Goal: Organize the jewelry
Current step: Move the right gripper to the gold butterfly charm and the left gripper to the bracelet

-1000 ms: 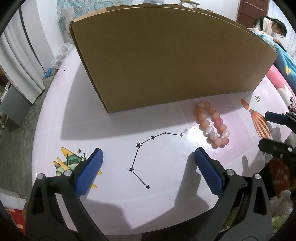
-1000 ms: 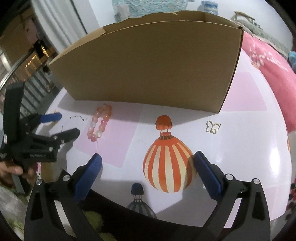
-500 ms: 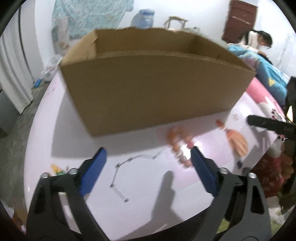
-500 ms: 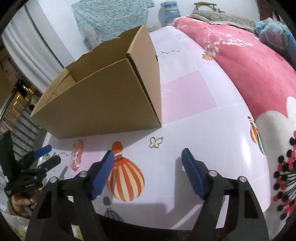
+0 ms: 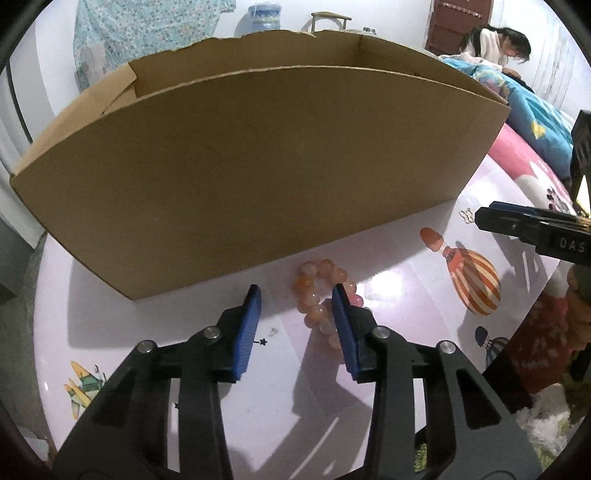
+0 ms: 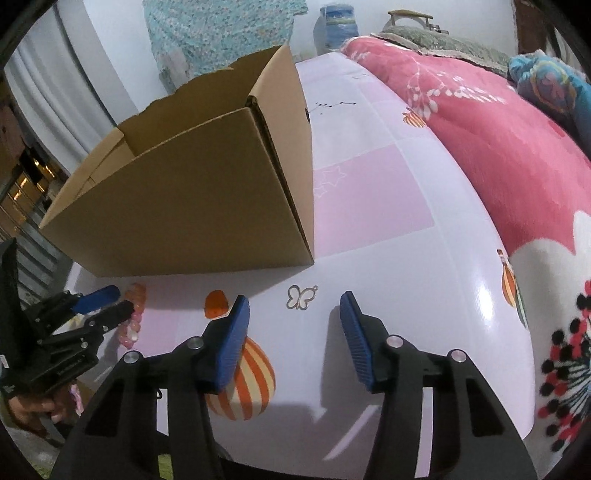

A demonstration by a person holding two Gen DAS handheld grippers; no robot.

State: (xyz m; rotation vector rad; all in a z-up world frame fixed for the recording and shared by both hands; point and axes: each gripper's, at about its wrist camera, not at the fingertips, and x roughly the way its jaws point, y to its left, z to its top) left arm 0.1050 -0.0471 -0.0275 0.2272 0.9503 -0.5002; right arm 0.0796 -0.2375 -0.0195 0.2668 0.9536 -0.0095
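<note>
From the left wrist, the left gripper (image 5: 295, 299) has just been narrowing, its blue pads half-spread with no clamp on anything; the bead bracelet (image 5: 320, 295) lies on the counter (image 5: 147, 325) at one o'clock from the gap, partly behind the right pad, near the cardboard box (image 5: 258, 155); from the right wrist, the right gripper (image 6: 293, 321) has likewise been narrowing, jaws parted; the butterfly charm (image 6: 301, 296) lies at twelve o'clock, untouched; the bracelet sits at nine o'clock.

We see a pink blanket (image 6: 498, 147), a water jug (image 5: 264, 16), and a seated person (image 5: 495, 40) behind.
</note>
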